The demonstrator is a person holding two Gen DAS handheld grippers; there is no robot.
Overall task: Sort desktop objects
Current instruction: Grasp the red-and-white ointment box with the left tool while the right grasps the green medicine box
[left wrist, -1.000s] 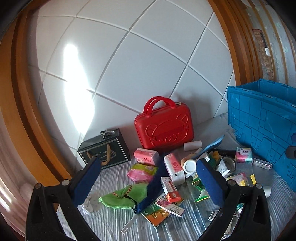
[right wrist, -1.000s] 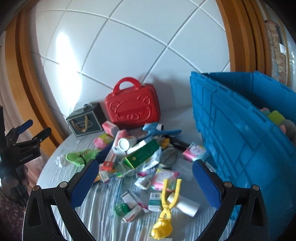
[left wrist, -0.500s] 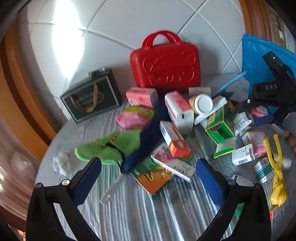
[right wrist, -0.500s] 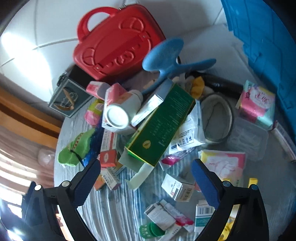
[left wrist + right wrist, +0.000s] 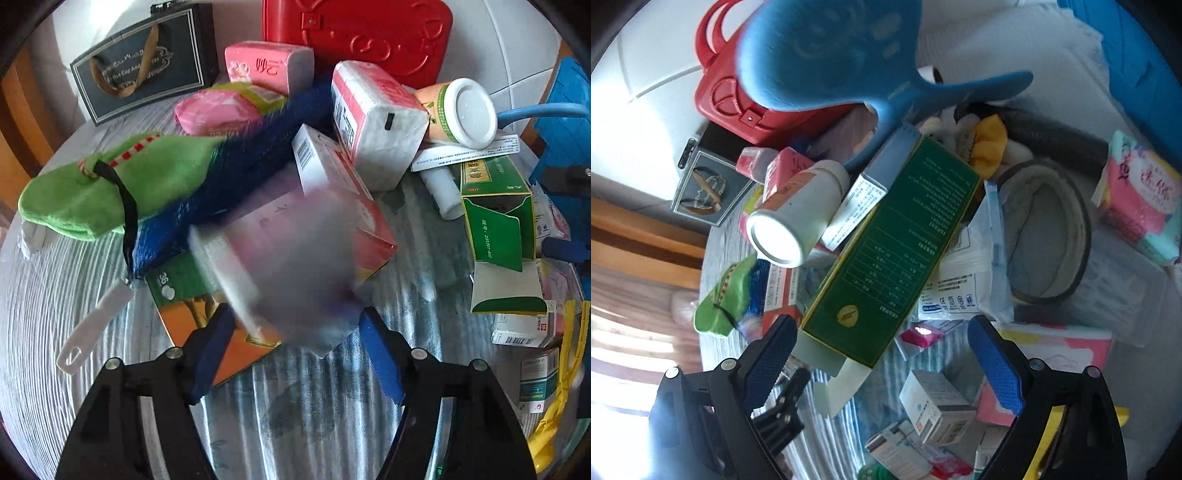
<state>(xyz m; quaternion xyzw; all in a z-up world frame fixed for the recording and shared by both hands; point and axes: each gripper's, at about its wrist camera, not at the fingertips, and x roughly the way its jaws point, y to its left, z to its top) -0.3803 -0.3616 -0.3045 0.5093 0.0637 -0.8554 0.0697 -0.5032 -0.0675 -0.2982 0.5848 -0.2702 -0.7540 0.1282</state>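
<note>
While your left hand-held gripper (image 5: 295, 343) has dropped onto the pile, its jaws are closing round a blurred pack (image 5: 291, 266) on the worktop (image 5: 55, 280), not yet gripped; your right one (image 5: 882, 354), released, straddles the green box (image 5: 897, 251).

Domestic interior. A round counter (image 5: 55, 295) under a ribbed white cover carries household clutter: tissue packs (image 5: 373, 122), medicine boxes (image 5: 894, 258), a pill bottle (image 5: 798, 218) and a green sock (image 5: 110, 184). A white tiled wall (image 5: 653, 74) at upper left and wooden trim (image 5: 639, 236) at the left edge suggest a lived-in home.
</note>
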